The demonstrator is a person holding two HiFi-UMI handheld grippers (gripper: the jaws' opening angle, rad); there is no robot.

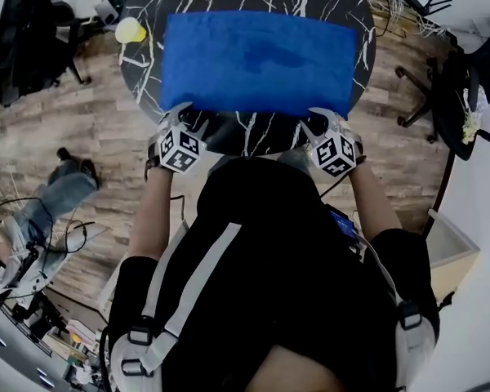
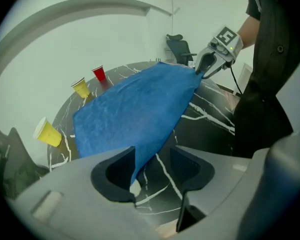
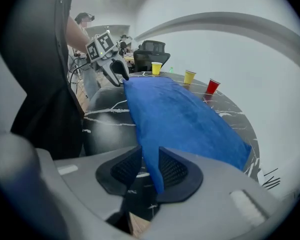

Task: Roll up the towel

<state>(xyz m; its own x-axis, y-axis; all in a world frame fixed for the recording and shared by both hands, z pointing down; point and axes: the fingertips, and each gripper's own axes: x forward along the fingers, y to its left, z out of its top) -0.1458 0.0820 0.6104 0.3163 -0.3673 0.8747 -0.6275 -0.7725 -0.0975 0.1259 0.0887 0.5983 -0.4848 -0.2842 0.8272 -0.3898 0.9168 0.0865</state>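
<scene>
Right claw (image 3: 149,166) pinching one near corner of the towel (image 1: 257,64) | left claw (image 2: 152,164) spread, other near corner loose between its pads | towel: blue, fuzzy, rectangular, spread over round black white-veined marble tabletop (image 1: 253,133) | beyond: yellow cup (image 2: 49,132), second yellow cup (image 2: 81,87), red cup (image 2: 99,74)

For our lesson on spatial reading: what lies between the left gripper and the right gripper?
The near edge of the towel runs from left gripper to right gripper, beside a bare strip of black table; the head view shows this.
</scene>
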